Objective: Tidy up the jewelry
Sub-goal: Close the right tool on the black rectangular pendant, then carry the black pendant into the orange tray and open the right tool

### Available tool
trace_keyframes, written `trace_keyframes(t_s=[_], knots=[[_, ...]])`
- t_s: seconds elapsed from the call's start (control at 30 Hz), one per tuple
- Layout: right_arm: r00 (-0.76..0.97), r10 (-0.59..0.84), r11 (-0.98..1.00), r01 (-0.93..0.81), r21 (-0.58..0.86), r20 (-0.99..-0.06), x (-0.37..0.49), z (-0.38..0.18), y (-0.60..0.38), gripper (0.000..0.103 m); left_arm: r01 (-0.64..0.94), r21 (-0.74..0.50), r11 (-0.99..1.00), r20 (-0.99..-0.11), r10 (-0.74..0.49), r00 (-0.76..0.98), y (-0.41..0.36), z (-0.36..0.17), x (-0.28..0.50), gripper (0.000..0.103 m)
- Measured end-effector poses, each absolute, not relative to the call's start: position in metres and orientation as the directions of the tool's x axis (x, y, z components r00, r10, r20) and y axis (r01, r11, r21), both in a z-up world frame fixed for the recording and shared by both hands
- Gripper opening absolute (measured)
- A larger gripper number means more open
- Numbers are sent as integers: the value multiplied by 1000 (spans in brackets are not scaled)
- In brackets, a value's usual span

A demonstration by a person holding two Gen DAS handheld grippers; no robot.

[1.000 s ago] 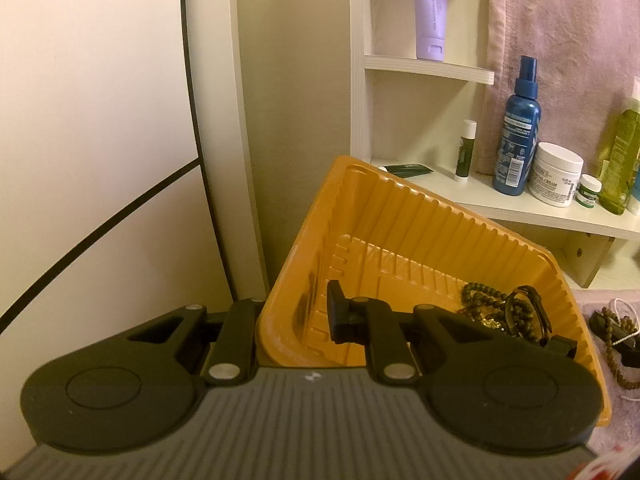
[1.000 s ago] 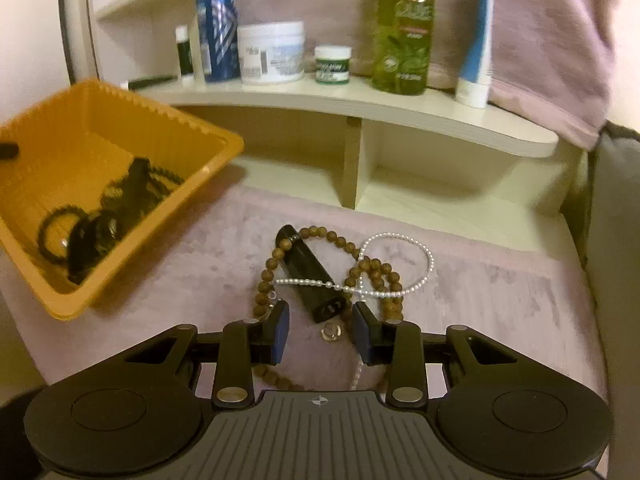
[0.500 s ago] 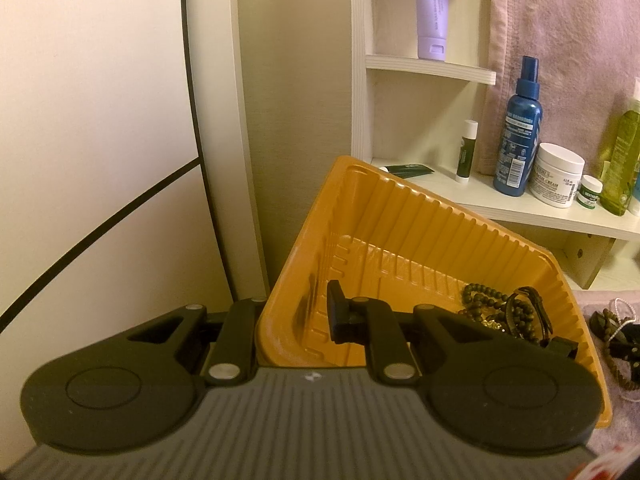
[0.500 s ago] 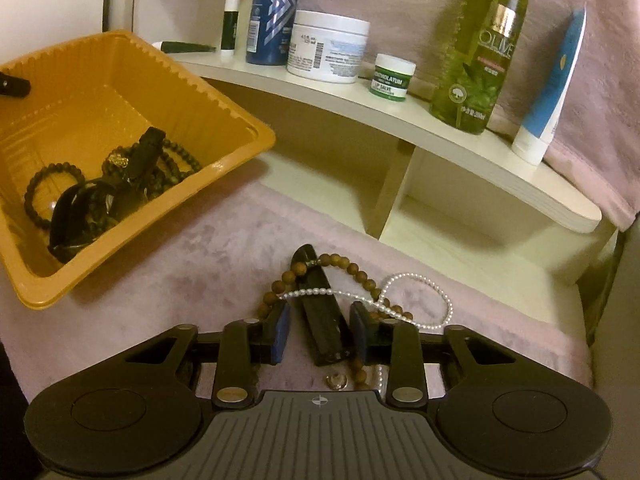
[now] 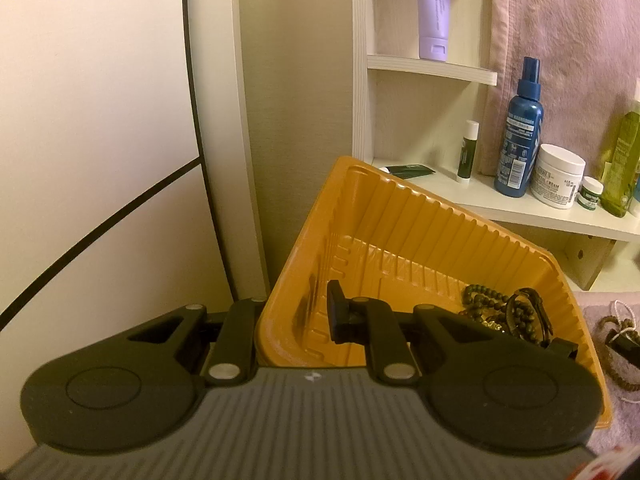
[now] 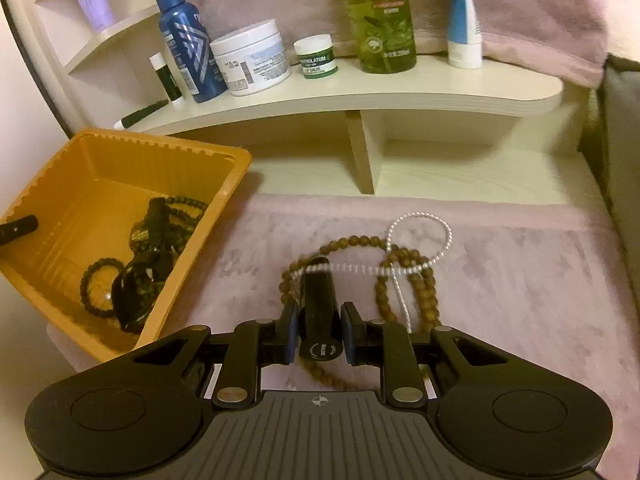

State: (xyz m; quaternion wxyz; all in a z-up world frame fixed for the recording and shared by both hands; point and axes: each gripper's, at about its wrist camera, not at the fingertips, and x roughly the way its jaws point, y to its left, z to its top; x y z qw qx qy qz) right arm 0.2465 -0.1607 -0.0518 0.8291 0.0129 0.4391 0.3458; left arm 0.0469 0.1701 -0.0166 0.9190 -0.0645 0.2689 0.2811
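Right tongs [image 6: 319, 334] stand narrow around a black tube [image 6: 318, 304], whose round end cap sits between the blue pads; whether the pads press it or only flank it is hard to tell. Left tongs [image 5: 294, 322] grip the near wall of the orange tray [image 5: 400, 216], one finger inside and one outside, with the tray tilted up.

A pink cloth [image 6: 520, 280] lies open to the right of the tube; the tray's rim sits close on the left, and a cream shelf [image 6: 360, 92] overhangs behind.

Brown wooden beads [image 6: 404, 258] and a white pearl strand [image 6: 440, 228] lie tangled across and beside the tube, part of the beads hidden under the right tongs. Dark bracelets [image 6: 100, 288] and a black watch-like piece [image 6: 134, 294] are heaped in the tray's low corner, too dim to sort apart.

On the shelf stand a blue spray bottle [image 6: 184, 40], a white jar [image 6: 252, 60] and a green bottle [image 6: 382, 20].
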Motion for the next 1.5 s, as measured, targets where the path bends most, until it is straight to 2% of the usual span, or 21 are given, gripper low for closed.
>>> trace_keyframes(t_s=[0.2,0.37,0.67,0.93,1.37,1.5], knots=[[407,607,760,-548,349,-682,231,-36,-176,23,-552,34,833,-531,483,697,170,-16,47,15],[417,669,717,-581,385,-615,221,-14,-171,23,-551,34,834,-531,482,697,170,-16,47,15],[316,800,558,-703,441,-510,200,0,-109,23,-549,31,835,-529,480,700,170,-15,47,15],[231,828,462,-798,388,-511,195,-12,-42,23,-543,24,839,-527,472,706,170,-14,45,15],[245,776,467,-843,268,-581,207,-45,-5,23,-544,22,839,-527,472,707,170,-15,46,15],[234,792,463,-832,305,-563,209,-39,-14,31,-546,22,838,-529,473,704,170,-14,46,15]])
